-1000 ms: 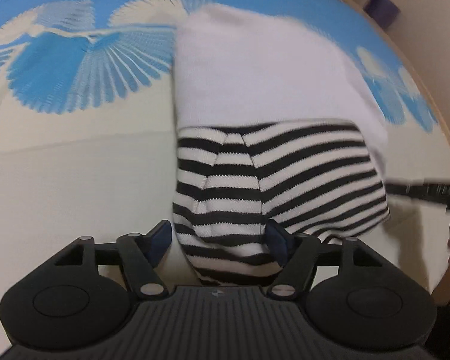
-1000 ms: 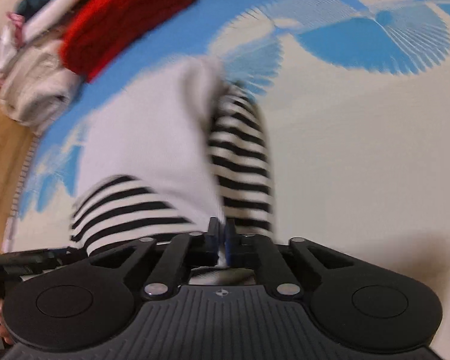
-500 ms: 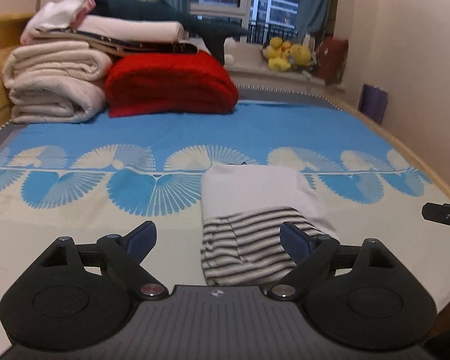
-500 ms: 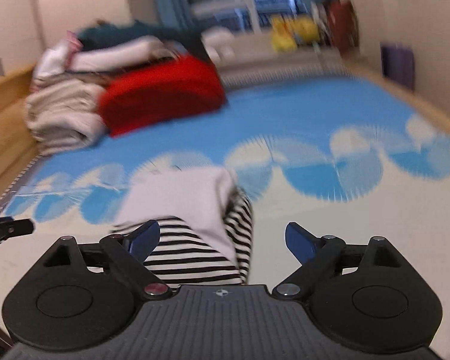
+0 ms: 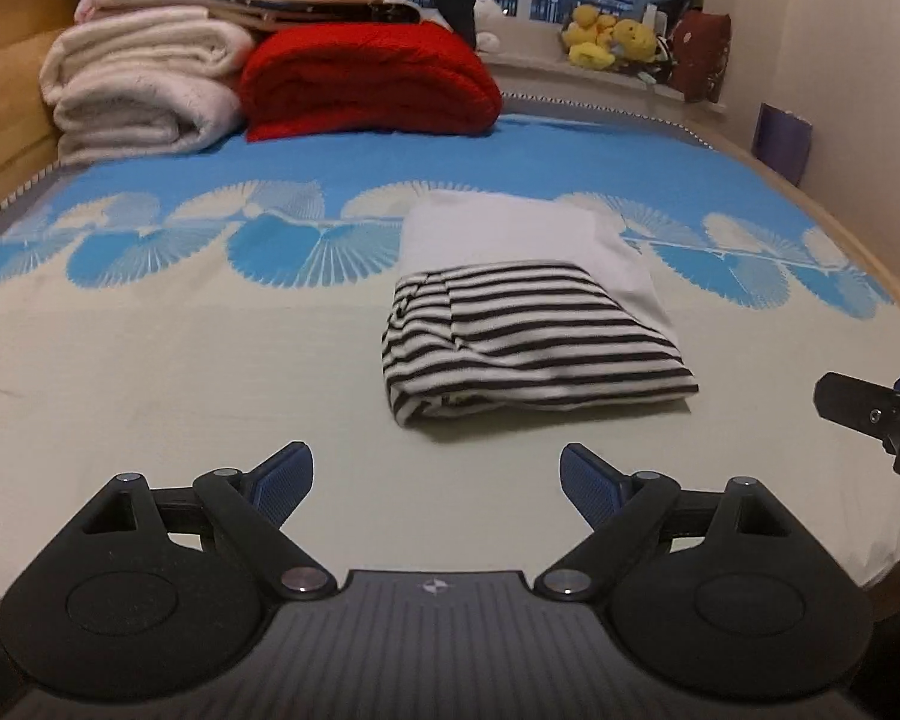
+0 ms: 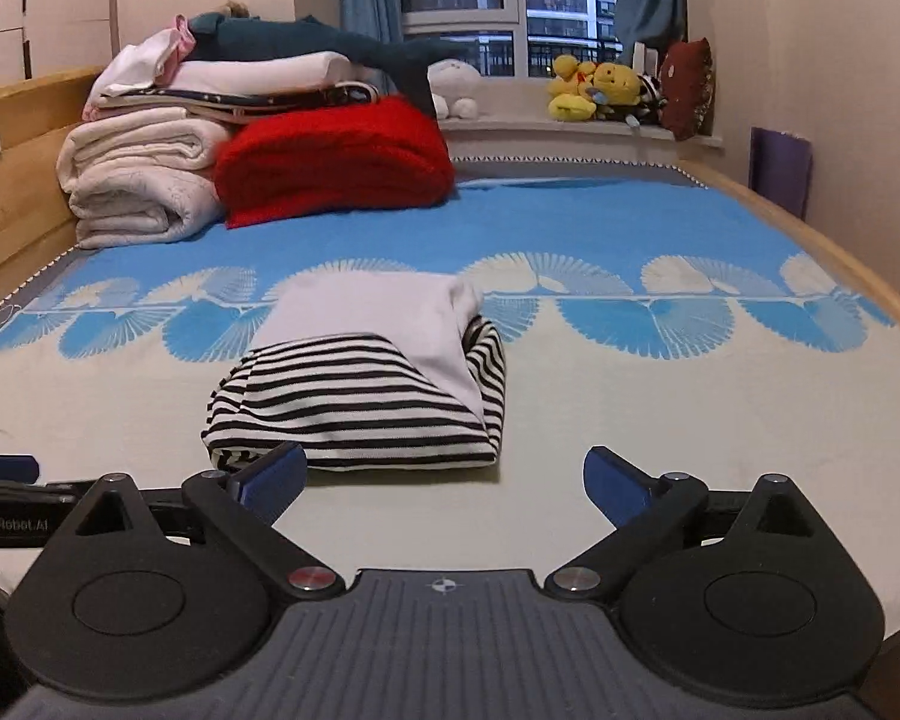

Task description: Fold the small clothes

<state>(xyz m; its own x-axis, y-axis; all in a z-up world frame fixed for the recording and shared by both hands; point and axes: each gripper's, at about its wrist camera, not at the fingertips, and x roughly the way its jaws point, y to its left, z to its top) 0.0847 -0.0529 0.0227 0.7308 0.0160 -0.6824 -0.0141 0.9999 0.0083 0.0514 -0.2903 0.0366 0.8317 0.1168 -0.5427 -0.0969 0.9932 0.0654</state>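
A small garment (image 5: 528,312), white with black-and-white striped parts, lies folded into a compact bundle on the bed; it also shows in the right wrist view (image 6: 372,384). My left gripper (image 5: 437,477) is open and empty, held back from the garment's near edge. My right gripper (image 6: 444,477) is open and empty, also just short of the garment, its left finger (image 6: 270,474) overlapping the bundle's near corner in view. The right gripper's tip shows at the right edge of the left wrist view (image 5: 876,414).
The bed sheet (image 5: 180,372) is cream near me and blue with fan patterns farther off. A stack of folded blankets (image 6: 144,180) and a red blanket (image 6: 336,162) sit at the far left. Plush toys (image 6: 600,87) line the windowsill. A wooden bed rail (image 6: 840,252) runs along the right.
Both grippers have let go of the garment and pulled back and up from it. The right gripper went from shut on the fabric to open. The folded garment stays on the bed.
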